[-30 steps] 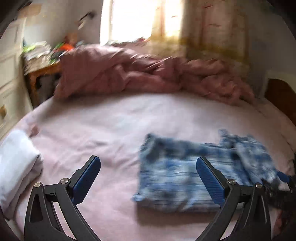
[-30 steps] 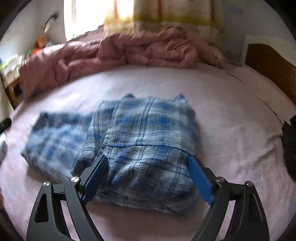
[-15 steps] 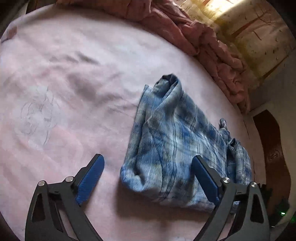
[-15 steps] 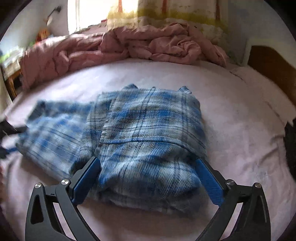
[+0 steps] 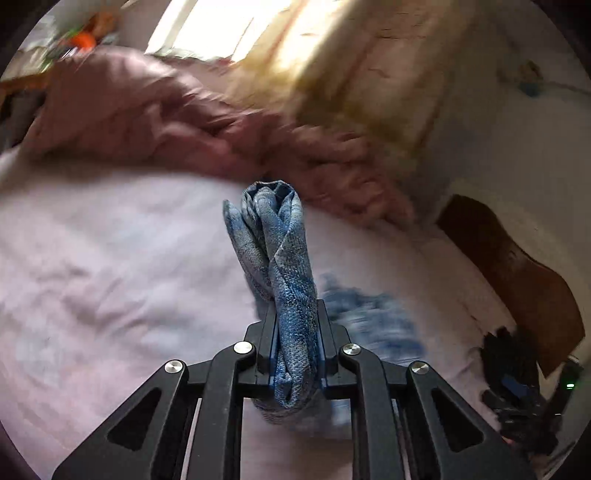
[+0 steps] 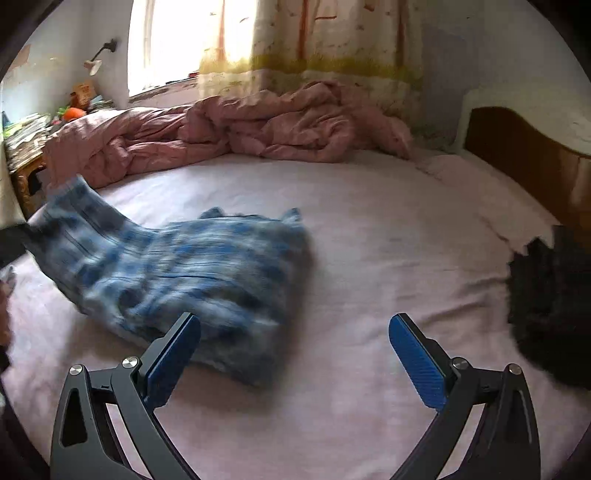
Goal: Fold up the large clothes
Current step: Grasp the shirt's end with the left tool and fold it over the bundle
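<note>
Now left gripper (image 5: 295, 339) clenched on bunched edge of blue plaid shirt (image 6: 192, 266), shirt lying on pink bed (image 6: 369, 229), right gripper (image 6: 295, 343) released, hovering beside it.

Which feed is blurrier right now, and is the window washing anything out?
Left wrist: background smeared, only the plaid shirt clamped in the left hand-held gripper is sharp, window blown out. Right wrist: shirt motion-blurred, bed sharp, window overexposed.

The left gripper (image 5: 295, 332), open half a second ago, has clamped its jaws on the plaid shirt's (image 5: 284, 280) edge and lifted it. The right gripper (image 6: 295, 354) has slid off toward 3 o'clock, now over bare bed sheet (image 6: 388, 240)
</note>
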{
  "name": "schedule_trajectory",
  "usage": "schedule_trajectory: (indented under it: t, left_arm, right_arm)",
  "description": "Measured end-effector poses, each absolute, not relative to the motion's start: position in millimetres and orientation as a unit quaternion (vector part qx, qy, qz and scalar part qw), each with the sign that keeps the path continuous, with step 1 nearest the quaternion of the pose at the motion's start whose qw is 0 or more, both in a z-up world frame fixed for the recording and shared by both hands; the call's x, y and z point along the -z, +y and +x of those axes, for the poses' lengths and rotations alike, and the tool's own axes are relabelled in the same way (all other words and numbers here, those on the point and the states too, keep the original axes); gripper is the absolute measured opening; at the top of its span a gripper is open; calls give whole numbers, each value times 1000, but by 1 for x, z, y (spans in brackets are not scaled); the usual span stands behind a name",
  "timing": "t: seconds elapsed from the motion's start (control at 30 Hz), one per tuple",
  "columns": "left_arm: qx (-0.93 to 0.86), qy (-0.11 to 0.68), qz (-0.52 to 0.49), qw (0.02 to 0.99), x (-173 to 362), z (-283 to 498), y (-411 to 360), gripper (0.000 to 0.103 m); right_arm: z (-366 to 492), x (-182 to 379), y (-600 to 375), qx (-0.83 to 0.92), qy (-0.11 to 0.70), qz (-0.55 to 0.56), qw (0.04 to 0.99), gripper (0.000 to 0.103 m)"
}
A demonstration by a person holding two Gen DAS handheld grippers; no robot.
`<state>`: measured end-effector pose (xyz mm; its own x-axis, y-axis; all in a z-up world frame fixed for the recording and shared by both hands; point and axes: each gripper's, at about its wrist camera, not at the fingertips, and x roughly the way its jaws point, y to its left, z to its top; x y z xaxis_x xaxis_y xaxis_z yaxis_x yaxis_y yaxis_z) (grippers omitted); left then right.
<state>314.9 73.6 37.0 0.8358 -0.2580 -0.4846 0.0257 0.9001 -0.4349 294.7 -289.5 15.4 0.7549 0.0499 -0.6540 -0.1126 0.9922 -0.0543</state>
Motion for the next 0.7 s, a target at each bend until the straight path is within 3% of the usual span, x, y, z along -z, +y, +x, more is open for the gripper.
schedule_trajectory:
  t: [0.27,0.37,0.53,0.7]
  left_arm:
    - [189,274,-141,932,-70,325,-78,12]
    - [221,303,-139,916,-50,335,-126,12]
    - [219,373,-141,891,15,347,-170,12]
    - [227,359,-132,896,25,341,-170,19]
  right_arm:
    - [292,-5,-350,5,347,2,938,103]
    - [288,-4,-363,15,351,14,936,103]
    - [288,-15,-404,-2,343,124,931,103]
    - [289,-10,-438,-11,350,218,911,103]
